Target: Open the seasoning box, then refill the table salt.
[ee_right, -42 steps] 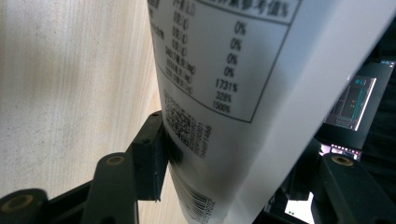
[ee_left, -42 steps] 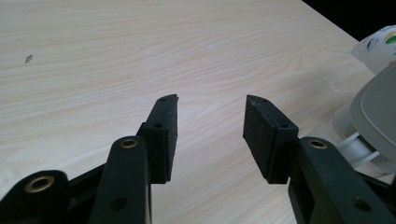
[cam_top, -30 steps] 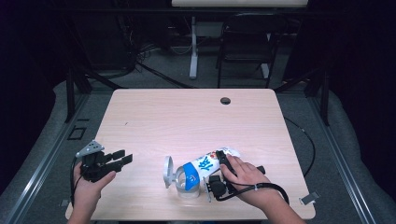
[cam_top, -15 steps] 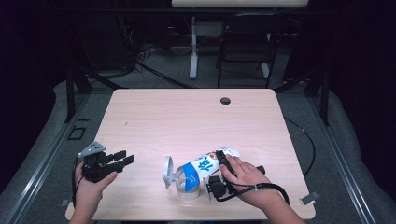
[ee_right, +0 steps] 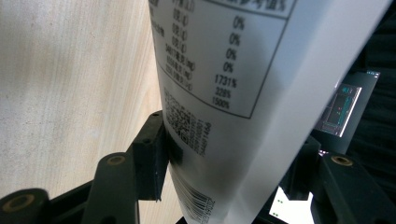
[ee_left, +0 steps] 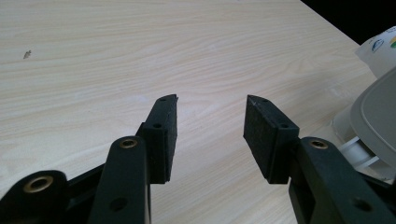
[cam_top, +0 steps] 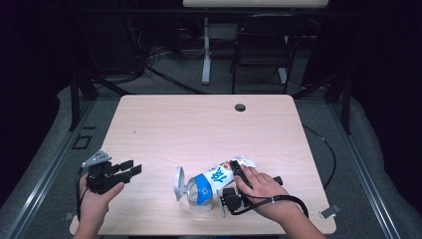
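The bottle (cam_top: 211,181) lies on its side at the lower middle of the high view, on the worktop (cam_top: 199,124), its flip lid (cam_top: 178,183) swung open toward the left and its white end pointing right. The right gripper (cam_top: 230,193) is clamped across its body from the lower-right side, the hand over it; that grip probably pins the bottle so it cannot roll while the open mouth faces the other hand. The left gripper (cam_top: 130,169) sits at the lower left of that view, well apart from the bottle, jaws standing wide with nothing between them, aimed roughly at the lid as if waiting to deal with it.

The right gripper view gives what the high view cannot: the label (ee_right: 219,84) with its printed table and barcode, pressed between the two pads, so the hold is on the labelled wall of the bottle. The left gripper view shows bare wood between its pads (ee_left: 161,137), and at its right edge the grey lid (ee_left: 376,116) close by, nearer than the high view suggests.
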A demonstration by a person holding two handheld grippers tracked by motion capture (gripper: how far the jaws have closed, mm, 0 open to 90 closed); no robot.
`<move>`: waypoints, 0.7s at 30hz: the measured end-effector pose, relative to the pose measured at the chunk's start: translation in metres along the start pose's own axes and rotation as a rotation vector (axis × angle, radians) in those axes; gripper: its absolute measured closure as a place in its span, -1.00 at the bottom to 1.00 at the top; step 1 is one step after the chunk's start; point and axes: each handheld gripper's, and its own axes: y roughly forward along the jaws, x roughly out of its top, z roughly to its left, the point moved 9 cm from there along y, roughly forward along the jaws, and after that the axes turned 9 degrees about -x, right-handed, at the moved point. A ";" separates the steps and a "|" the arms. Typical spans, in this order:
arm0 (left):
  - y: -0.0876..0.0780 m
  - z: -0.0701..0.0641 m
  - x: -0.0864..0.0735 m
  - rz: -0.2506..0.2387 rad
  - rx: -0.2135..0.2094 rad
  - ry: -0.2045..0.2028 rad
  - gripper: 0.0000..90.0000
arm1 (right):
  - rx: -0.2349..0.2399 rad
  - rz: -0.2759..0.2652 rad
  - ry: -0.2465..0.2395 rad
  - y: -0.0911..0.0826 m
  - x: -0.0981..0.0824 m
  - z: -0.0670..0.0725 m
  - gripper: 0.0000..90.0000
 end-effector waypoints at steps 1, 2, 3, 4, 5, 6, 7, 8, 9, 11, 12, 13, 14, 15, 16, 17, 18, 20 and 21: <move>0.000 -0.001 0.000 0.003 -0.002 0.002 0.22 | -0.001 0.000 -0.002 0.000 0.000 0.000 -0.01; -0.001 -0.001 0.000 0.002 -0.003 0.004 0.22 | -0.002 -0.001 -0.004 0.000 0.000 0.000 -0.01; -0.001 -0.001 0.000 0.002 -0.002 0.005 0.22 | -0.002 0.002 -0.008 0.000 0.000 -0.001 -0.01; -0.001 -0.001 0.000 0.001 -0.002 0.005 0.22 | -0.003 0.002 -0.008 0.000 0.000 -0.001 -0.01; 0.000 -0.001 0.000 0.000 -0.001 0.005 0.22 | -0.002 0.002 -0.008 0.000 0.000 0.000 -0.01; 0.000 -0.001 0.000 0.000 -0.001 0.003 0.22 | -0.002 0.001 -0.008 0.000 0.000 -0.001 -0.01; 0.001 0.000 0.000 0.002 0.001 0.002 0.22 | -0.003 0.001 -0.010 0.000 0.000 -0.001 -0.01; 0.001 0.000 0.000 0.003 0.002 0.001 0.22 | -0.004 0.000 -0.011 0.000 0.000 -0.001 -0.01; 0.001 0.000 0.000 0.000 0.001 0.004 0.22 | -0.003 0.000 -0.011 0.000 0.000 -0.001 -0.01; 0.001 -0.001 0.000 0.001 0.001 0.004 0.22 | -0.004 -0.001 -0.012 0.000 0.000 -0.001 -0.01; 0.001 -0.001 0.001 -0.001 0.001 0.004 0.22 | -0.005 0.000 -0.013 0.000 0.000 -0.001 -0.01; 0.001 -0.001 0.000 -0.001 0.001 0.004 0.22 | -0.005 0.000 -0.013 0.000 0.000 -0.001 -0.01; 0.001 -0.001 0.000 0.001 0.000 0.005 0.22 | -0.005 -0.002 -0.013 0.000 0.000 -0.001 -0.01; 0.001 -0.001 0.000 -0.002 0.001 0.005 0.22 | -0.007 0.011 -0.027 -0.001 -0.001 -0.002 -0.01; 0.001 0.000 0.000 -0.001 0.002 0.005 0.22 | -0.008 0.003 -0.020 0.000 0.000 -0.001 -0.01; 0.001 -0.001 0.000 0.001 0.003 0.005 0.22 | -0.009 0.003 -0.022 0.000 0.000 -0.001 -0.01; 0.001 -0.001 0.000 0.004 0.002 0.006 0.22 | -0.010 0.002 -0.024 0.000 0.000 -0.001 -0.01; 0.000 -0.001 0.000 0.003 0.001 0.007 0.22 | -0.011 0.001 -0.027 0.000 0.000 -0.002 -0.01; 0.000 -0.002 0.000 0.003 0.001 0.008 0.22 | -0.011 0.001 -0.027 0.000 0.000 -0.002 -0.01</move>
